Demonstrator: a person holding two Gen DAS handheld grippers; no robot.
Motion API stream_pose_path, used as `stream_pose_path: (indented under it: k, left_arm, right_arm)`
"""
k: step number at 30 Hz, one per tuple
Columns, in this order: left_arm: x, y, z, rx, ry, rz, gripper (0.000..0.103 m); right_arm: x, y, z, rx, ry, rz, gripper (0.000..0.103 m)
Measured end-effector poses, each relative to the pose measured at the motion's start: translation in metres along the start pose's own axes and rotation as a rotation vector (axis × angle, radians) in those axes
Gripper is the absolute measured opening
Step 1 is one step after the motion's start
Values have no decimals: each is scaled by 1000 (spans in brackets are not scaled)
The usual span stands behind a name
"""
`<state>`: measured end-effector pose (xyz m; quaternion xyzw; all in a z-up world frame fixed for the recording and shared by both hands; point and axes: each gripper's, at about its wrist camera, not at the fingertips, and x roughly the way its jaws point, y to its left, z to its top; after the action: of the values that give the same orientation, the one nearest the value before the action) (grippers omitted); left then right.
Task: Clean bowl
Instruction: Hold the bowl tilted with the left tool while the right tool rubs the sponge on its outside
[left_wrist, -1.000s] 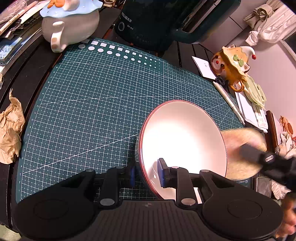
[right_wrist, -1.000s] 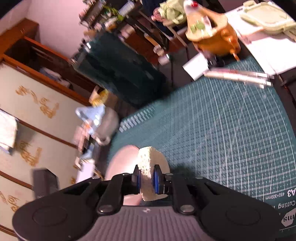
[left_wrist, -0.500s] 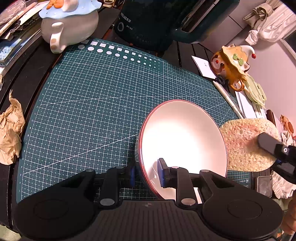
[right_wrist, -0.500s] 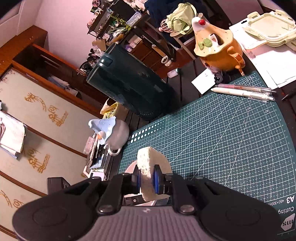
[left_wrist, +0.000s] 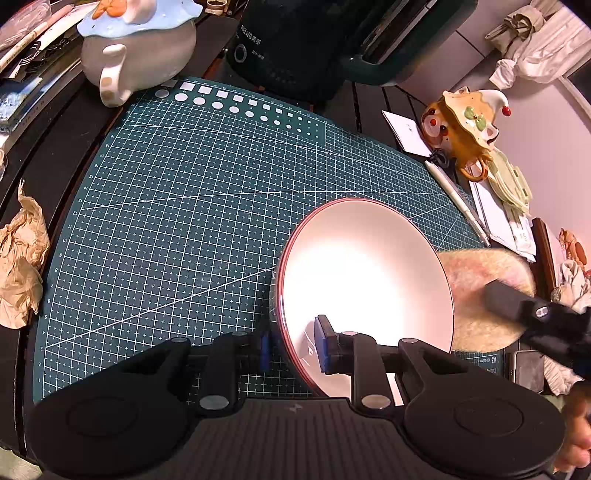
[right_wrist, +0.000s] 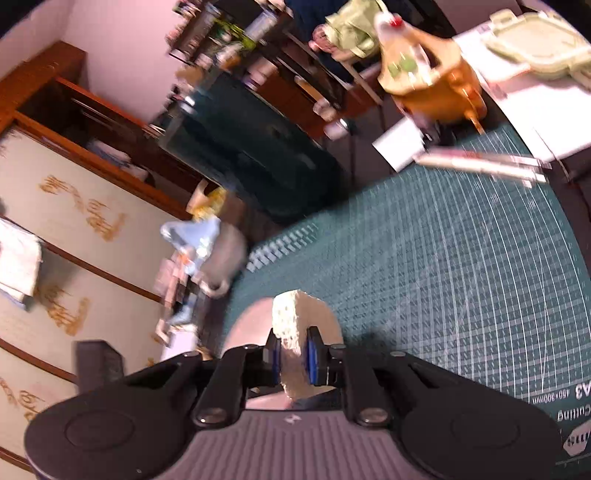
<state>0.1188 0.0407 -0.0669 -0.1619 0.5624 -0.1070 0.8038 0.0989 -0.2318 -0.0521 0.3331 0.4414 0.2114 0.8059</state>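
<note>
Bowl (left_wrist: 364, 280) rim nearest the camera is pinched by the left gripper (left_wrist: 291, 345), one pad outside the wall, one inside, so the bowl sits tipped up on edge with its white inside facing the right hand; likely held this way to steady it for wiping. It stands on the cutting mat (left_wrist: 192, 206) near the mat's near right corner. Right gripper (right_wrist: 293, 360) is clamped on a sponge (right_wrist: 295, 321), jaws nearly together, sponge sticking forward so its face can rub the bowl. In the left view the sponge (left_wrist: 480, 284) is just beside the bowl's right rim, behind it; contact cannot be told. Further off: brown crumpled paper (left_wrist: 20, 258) off the mat's left edge, orange pot (left_wrist: 465, 129) past the right edge, grey teapot (left_wrist: 136, 48) and dark appliance (left_wrist: 306, 40) beyond the far edge.

Versus half a second ago: bowl and left grip unchanged; sponge sits lower and blurred, right view smeared, so a scrubbing stroke seems underway.
</note>
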Motion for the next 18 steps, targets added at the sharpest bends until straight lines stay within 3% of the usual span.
stream_pose_path:
  k: [5, 10, 16, 18]
  left_arm:
    - [0, -1, 0, 2, 1, 2, 23]
    - [0, -1, 1, 1, 0, 0, 23]
    - [0, 0, 0, 2, 0, 0, 23]
    - [0, 0, 0, 2, 1, -1, 23]
  right_arm:
    - [-11, 4, 2, -7, -37, 33, 13]
    - [4, -2, -3, -1, 13, -14, 13]
    - [-13, 4, 3, -9, -44, 41, 13]
    - [-4, 0, 1, -5, -20, 26, 13]
